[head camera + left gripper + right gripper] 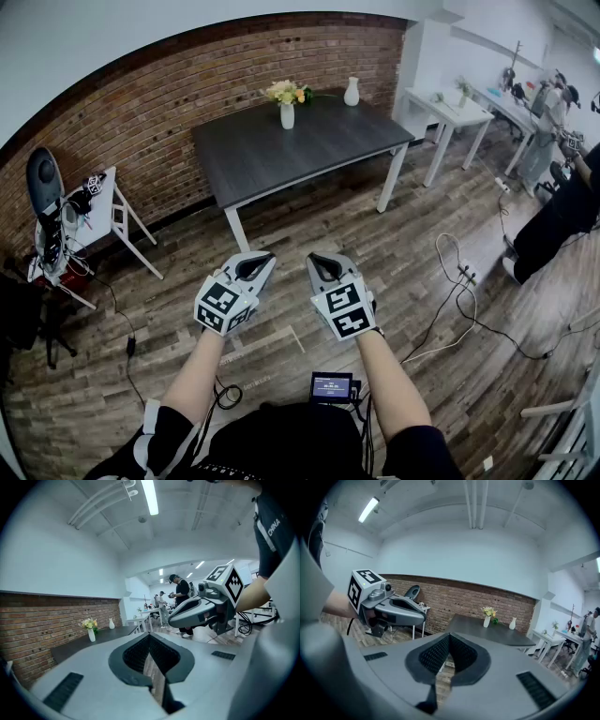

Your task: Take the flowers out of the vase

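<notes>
Nearest, just below the forearms, a small black screen unit hangs at the person's waist. Ahead of it, the grey left gripper and the grey right gripper are held side by side over the brown wood-plank floor, tipped only slightly down. Each has its jaws pressed together with nothing between the ribbed pads, so this looks like a carrying pose for walking up rather than a reach.

To the right, pale cables trail across the boards and would be worth stepping round. To the left, a small white side table holds loose gear.

Farther on stands the dark grey rectangular table with white legs, well apart from both grippers. Toward its far edge sits the slim white vase with the yellow and cream flowers upright in it. A second, empty white vase stands to its right. Behind them runs the red brick wall.

The task seems not yet begun: the person must close in and spread the jaws first.
</notes>
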Demonstrator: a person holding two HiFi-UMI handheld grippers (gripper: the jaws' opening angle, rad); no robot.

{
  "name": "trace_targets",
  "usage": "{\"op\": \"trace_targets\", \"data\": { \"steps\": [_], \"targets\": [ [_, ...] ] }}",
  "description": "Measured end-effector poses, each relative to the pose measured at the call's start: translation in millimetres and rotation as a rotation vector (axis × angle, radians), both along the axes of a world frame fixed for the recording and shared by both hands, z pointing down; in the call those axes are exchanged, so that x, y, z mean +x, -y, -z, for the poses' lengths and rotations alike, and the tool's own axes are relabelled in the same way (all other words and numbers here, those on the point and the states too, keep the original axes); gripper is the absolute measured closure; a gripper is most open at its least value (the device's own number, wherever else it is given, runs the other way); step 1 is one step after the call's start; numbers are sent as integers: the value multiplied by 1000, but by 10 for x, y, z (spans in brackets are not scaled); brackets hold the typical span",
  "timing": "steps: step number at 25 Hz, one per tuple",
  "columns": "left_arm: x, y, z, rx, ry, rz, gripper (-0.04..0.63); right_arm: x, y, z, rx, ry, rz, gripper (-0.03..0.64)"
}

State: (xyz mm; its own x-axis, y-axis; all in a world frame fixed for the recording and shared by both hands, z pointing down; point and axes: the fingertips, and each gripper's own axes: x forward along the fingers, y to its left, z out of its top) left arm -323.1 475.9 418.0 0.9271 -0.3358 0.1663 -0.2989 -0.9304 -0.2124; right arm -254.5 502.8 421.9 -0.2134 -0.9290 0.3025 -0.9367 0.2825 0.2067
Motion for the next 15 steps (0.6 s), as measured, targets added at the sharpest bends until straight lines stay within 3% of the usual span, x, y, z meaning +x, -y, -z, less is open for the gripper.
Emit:
{"op": "trace_targets", "data": {
  "steps": [15],
  "targets": [
    [6,-4,-112,-13,19,-29,594,-93,35,-72,0,51,8,611]
  ]
}}
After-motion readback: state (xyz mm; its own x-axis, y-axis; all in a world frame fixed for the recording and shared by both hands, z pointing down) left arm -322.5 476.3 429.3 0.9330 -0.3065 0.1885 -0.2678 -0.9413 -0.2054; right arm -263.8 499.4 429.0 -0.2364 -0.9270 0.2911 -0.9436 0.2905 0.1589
